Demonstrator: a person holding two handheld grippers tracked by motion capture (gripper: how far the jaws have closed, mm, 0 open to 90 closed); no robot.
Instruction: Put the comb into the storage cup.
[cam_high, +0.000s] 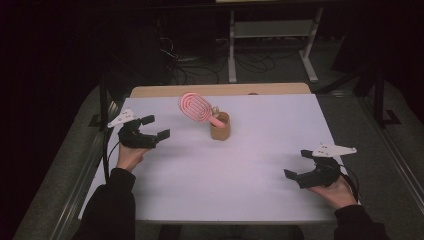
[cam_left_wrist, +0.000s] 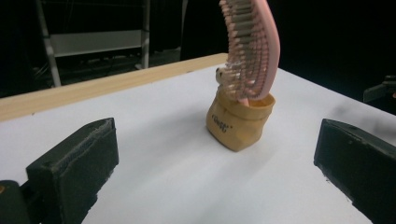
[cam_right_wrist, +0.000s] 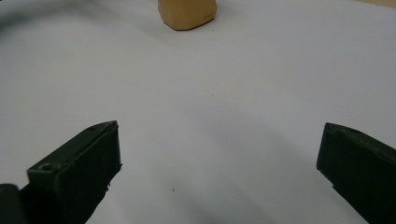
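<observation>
Pink hairbrush (cam_high: 196, 108) standing handle-down in tan cup (cam_high: 220, 128), far centre. Left gripper (cam_high: 151, 127) and right gripper (cam_high: 296, 165) spread, empty, well apart from cup. Seemingly nothing left.

A pink hairbrush (cam_high: 195, 108) stands handle-down in a small tan paper-like cup (cam_high: 220, 127), its oval head leaning up and away to the left, bristles showing. The cup sits upright on the white worktop (cam_high: 240, 175), toward the far middle, with dark lettering on its side.

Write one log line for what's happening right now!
left gripper: open, empty | right gripper: open, empty | pink hairbrush: standing in tan cup | table: white
</observation>
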